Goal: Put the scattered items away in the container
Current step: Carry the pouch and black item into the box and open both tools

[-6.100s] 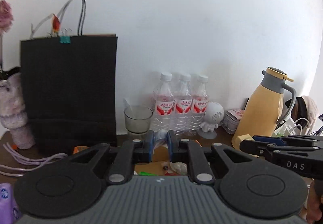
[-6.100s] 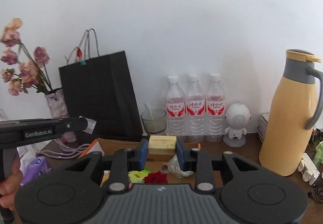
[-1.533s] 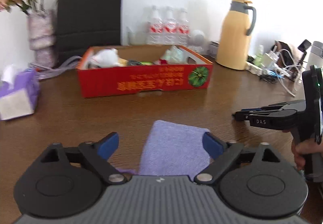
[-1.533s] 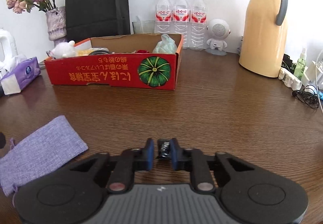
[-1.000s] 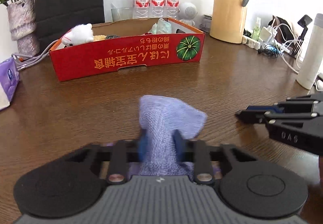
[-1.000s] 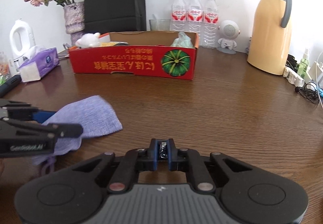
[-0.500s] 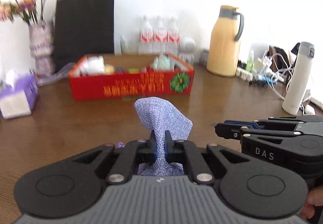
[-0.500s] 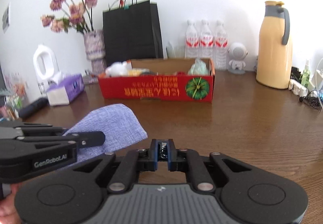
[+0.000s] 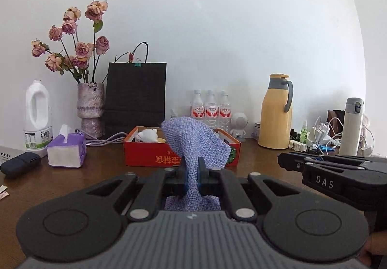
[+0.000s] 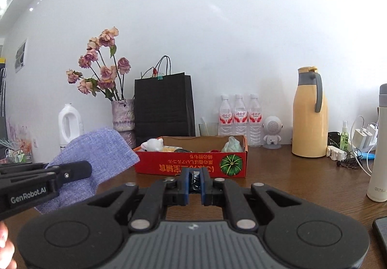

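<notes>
Transport step: left gripper (image 9: 191, 173) is clamped on purple cloth pouch (image 9: 193, 140), frame centre; right gripper (image 10: 195, 180) pinches small dark item (image 10: 195, 179). Red box (image 10: 193, 166) sits mid-frame behind. Next: carry both over box, release inside.

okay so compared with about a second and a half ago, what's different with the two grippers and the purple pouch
The left gripper, open over the pouch then, has shut on the pouch and lifted it off the table; it now hangs in front of the red box. Both grippers rose and levelled toward the box. The right gripper stays clamped on its small dark item. The box and its contents are unchanged.
</notes>
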Demonstrator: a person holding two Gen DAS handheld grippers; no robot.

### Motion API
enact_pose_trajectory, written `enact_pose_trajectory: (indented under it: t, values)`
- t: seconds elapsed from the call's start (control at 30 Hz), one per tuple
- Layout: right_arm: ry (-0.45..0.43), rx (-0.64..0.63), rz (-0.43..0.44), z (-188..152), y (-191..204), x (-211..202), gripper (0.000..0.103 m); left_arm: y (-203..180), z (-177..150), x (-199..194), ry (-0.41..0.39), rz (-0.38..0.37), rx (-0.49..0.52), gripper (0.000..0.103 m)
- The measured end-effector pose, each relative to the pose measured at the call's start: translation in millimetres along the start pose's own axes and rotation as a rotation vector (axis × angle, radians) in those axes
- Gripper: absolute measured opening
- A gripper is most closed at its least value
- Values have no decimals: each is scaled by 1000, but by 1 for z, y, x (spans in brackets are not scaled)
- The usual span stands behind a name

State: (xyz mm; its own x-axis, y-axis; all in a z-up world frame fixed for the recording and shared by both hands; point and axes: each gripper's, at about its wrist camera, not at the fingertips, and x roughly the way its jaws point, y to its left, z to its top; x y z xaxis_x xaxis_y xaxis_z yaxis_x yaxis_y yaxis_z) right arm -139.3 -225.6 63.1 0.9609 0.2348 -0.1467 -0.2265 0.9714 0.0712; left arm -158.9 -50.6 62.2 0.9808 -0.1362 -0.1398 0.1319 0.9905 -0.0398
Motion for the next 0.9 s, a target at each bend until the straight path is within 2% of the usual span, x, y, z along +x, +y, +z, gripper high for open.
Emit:
enact_pose_trajectory:
  t: [0.13,0.23,0.3,0.4,0.53,0.63,0.73,0.8,0.87,0.9]
  values:
    - [-12,0,3,3,2,3,8,4,8,6,-35,18,-7,7]
    - [-11,21,8,13,-2,20,8,6,16,32,-34,26,-17,7]
    - [-11,50,8,26,-8,43,8,8,28,60,-58,32,-26,7]
    - [-56,55,-4,53,-15,88,8,10,57,114,-111,43,-48,7]
    - [-86,53,-24,104,-32,167,8,18,106,199,-137,83,-50,7]
    - [-65,52,-48,134,-46,221,8,29,125,250,-89,111,-59,8]
    - [-47,69,-60,150,-57,251,8,39,125,277,-39,124,-111,8]
    - [-15,60,-70,155,-60,266,8,42,126,295,17,111,-111,8]
    - [67,41,-73,164,-64,288,8,43,133,325,145,29,-86,8]
    - [149,33,-66,169,-68,302,8,44,137,344,239,-7,-92,8]
